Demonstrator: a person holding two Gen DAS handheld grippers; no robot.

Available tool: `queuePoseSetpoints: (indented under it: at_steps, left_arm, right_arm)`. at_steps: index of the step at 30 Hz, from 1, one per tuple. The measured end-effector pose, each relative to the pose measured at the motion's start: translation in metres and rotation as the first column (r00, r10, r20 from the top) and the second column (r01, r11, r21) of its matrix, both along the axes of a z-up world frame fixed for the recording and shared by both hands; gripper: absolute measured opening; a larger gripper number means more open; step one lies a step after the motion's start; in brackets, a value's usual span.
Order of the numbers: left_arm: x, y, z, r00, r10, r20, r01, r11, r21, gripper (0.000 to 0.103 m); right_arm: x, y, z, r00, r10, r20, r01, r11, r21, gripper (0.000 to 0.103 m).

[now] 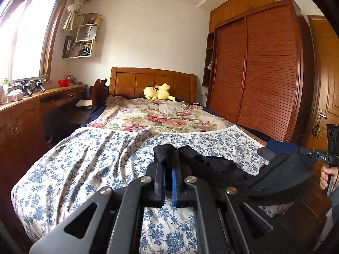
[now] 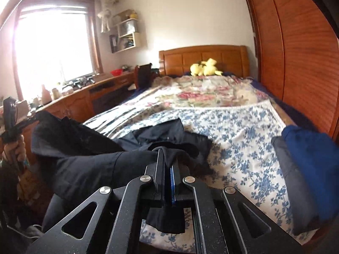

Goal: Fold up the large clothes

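Note:
A large black garment (image 1: 275, 175) (image 2: 89, 165) hangs stretched between both grippers above the foot of the bed, and part of it lies crumpled on the blue-flowered sheet (image 1: 84, 165) (image 2: 243, 139). My left gripper (image 1: 168, 160) is shut on one edge of the garment. My right gripper (image 2: 168, 158) is shut on another edge, with cloth hanging below its jaws. The right gripper also shows at the right edge of the left wrist view (image 1: 326, 158), and the left gripper at the left edge of the right wrist view (image 2: 10, 122).
Folded blue and dark clothes (image 2: 307, 169) (image 1: 277, 146) lie stacked at the bed's right edge. A floral quilt (image 1: 161, 116) and a yellow plush toy (image 1: 157, 92) lie near the headboard. A wooden wardrobe (image 1: 264, 74) stands to the right, a desk (image 1: 25, 110) to the left.

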State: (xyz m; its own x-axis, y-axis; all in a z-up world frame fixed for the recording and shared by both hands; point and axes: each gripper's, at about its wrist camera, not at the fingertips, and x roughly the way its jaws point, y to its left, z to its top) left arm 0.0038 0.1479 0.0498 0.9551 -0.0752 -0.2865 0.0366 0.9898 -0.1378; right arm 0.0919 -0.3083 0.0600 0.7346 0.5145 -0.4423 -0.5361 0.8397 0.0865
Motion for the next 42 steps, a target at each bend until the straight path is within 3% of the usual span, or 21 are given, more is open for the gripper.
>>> queuePoseSetpoints:
  at_steps: [6,14,27,35,42]
  left_arm:
    - [0.051,0.010,-0.032,0.995,0.039,-0.089,-0.038,0.999,0.017,0.003]
    - [0.146,0.016,-0.062,0.983,0.107,-0.147,-0.100,0.994,0.049,0.003]
    - [0.286,0.010,-0.069,0.977,0.165,-0.134,-0.141,0.975,0.172,0.004]
    - [0.311,0.006,-0.103,0.974,0.119,-0.195,-0.100,0.990,0.104,0.011]
    - [0.298,-0.019,-0.133,0.968,0.051,-0.246,-0.024,0.993,0.112,0.025]
  right_arm:
    - [0.030,0.011,-0.027,0.999,0.005,-0.046,-0.008,0.998,-0.069,0.001]
    - [0.137,0.028,-0.090,0.993,-0.033,-0.113,0.022,0.995,-0.095,0.001]
    - [0.324,0.074,-0.107,0.995,-0.078,-0.066,0.068,0.986,-0.149,0.001]
    - [0.410,0.094,-0.133,0.980,-0.174,-0.098,0.154,0.971,-0.184,0.001]
    - [0.428,0.108,-0.154,0.968,-0.201,-0.151,0.159,0.954,-0.253,0.008]
